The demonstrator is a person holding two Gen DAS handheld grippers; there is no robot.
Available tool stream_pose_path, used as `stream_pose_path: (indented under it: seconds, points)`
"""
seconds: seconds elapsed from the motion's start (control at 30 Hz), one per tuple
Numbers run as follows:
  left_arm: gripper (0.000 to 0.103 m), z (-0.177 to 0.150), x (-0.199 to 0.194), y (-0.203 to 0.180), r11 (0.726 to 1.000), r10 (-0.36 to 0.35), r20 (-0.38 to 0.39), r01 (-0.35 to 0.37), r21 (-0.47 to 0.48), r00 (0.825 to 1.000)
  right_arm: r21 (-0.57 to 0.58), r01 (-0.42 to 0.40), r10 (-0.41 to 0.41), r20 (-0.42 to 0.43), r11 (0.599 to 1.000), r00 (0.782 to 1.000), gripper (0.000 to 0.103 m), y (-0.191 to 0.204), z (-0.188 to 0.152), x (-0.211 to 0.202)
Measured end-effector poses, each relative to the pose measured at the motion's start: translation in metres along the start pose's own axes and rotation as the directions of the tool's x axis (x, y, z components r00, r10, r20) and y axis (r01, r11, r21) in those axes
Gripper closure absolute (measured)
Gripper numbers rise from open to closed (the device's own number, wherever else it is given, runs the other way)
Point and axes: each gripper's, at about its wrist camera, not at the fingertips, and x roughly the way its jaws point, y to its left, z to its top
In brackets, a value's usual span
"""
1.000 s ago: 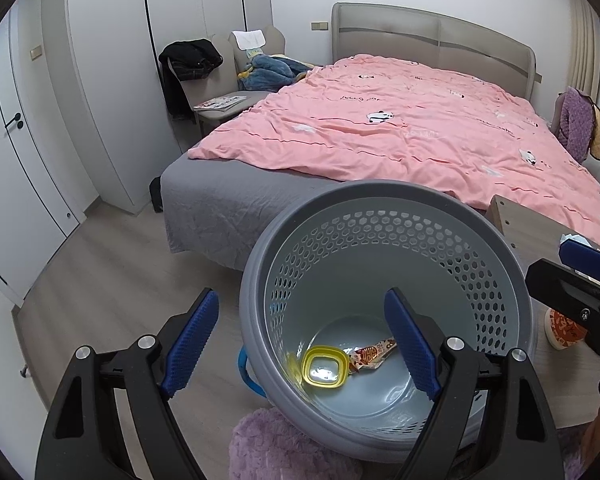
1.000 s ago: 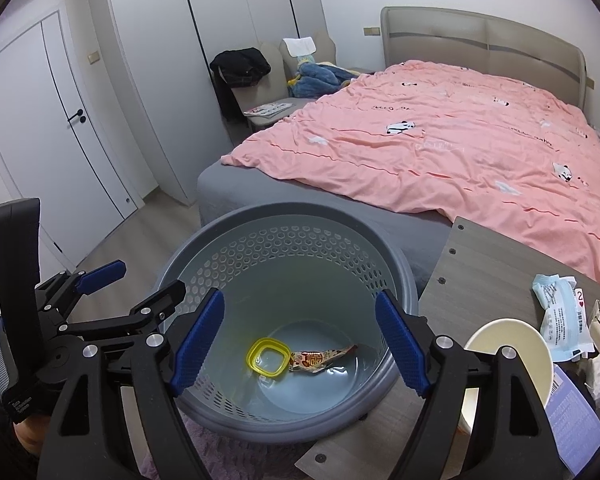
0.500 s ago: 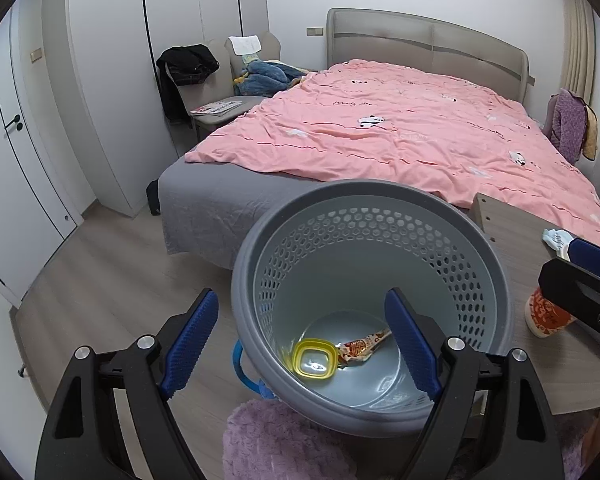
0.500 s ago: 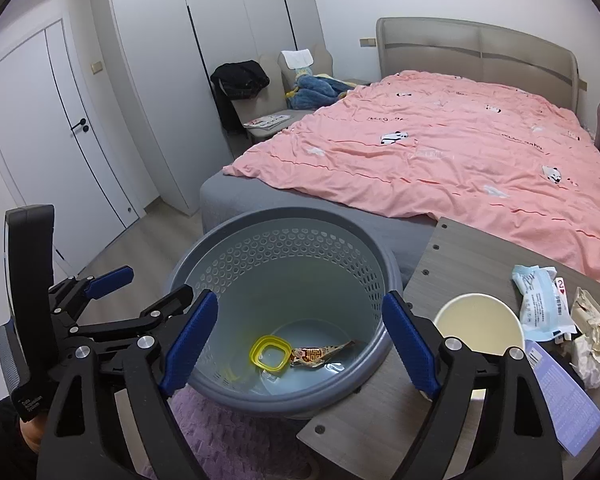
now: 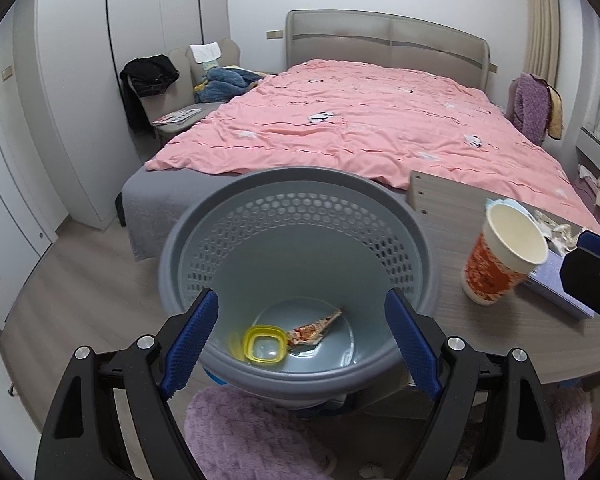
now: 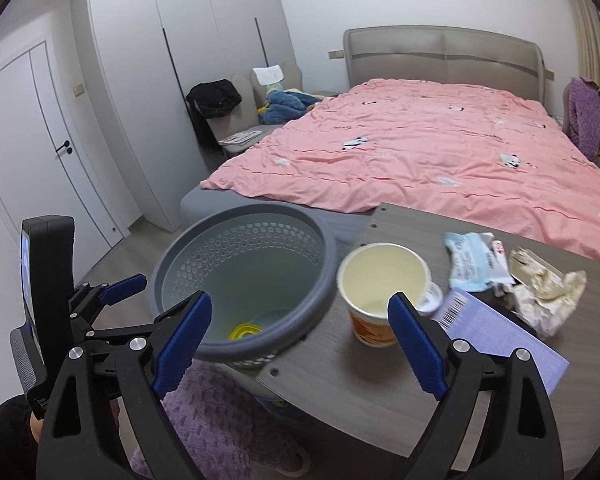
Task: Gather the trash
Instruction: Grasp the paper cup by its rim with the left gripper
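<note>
both claws gape empty, right gripper (image 6: 298, 343) just widened, over perforated round plastic basket (image 5: 300, 184).

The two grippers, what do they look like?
Both match: the left gripper and the right gripper have black plastic scissor-like arms with silver bolt heads and ridged blue pads. The right wrist view shows the left one's tall black handle block with small white print.
</note>
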Motion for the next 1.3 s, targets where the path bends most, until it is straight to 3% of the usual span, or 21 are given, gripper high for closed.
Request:
stream_pose_path:
  seconds: [0.37,0.5,0.87,1.3]
  points:
    - [0.021,-0.01,-0.003,-0.066,0.992,-0.097,0.018,0.095,0.087,0.995,0.096,0.121,-0.121,-0.003,0.988,0.993,0.014,-0.066,-0.038,-0.042]
    - [0.021,-0.014,-0.002,-0.088,0.99,-0.101,0.038,0.096,0.105,0.994,0.142,0.147,-0.148,-0.003,0.979,0.989,0.014,-0.093,-0.053,-0.055]
    - [0.021,-0.014,0.019,-0.136,0.989,-0.117,0.113,0.106,0.101,0.987,0.229,0.161,-0.161,-0.021,0.96,0.987,0.013,-0.142,-0.078,-0.068]
    - [0.021,-0.008,0.052,-0.166,0.99,-0.108,0.102,0.097,0.104,0.989,0.3,0.135,-0.131,-0.034,0.944,0.991,0.013,-0.183,-0.087,-0.065]
